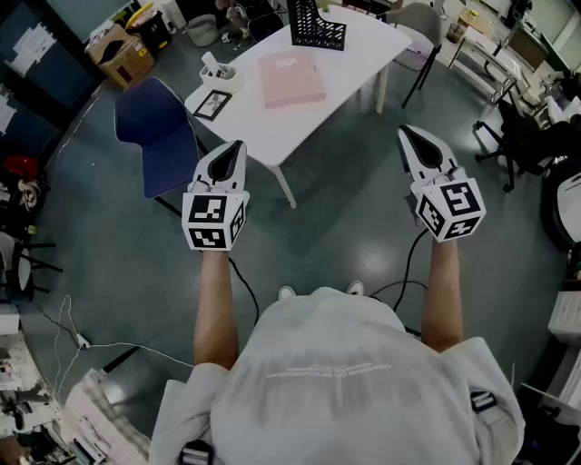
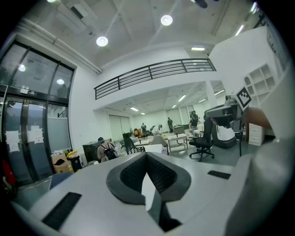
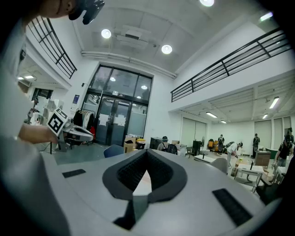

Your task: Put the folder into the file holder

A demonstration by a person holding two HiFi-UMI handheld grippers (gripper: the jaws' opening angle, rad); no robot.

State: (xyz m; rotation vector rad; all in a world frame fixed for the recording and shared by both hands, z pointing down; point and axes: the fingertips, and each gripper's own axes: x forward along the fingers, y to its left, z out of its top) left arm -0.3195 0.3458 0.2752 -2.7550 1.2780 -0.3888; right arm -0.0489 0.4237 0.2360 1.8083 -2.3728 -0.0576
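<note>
While both jaws meet empty, folder [image 1: 290,79] on table [image 1: 272,132]

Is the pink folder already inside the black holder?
No, the pink folder lies flat on the white table, outside the black file holder.

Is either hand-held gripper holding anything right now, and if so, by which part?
Nothing is held. The left hand-held gripper and the right hand-held gripper are both shut on nothing. The pink folder lies untouched on the table.
</note>
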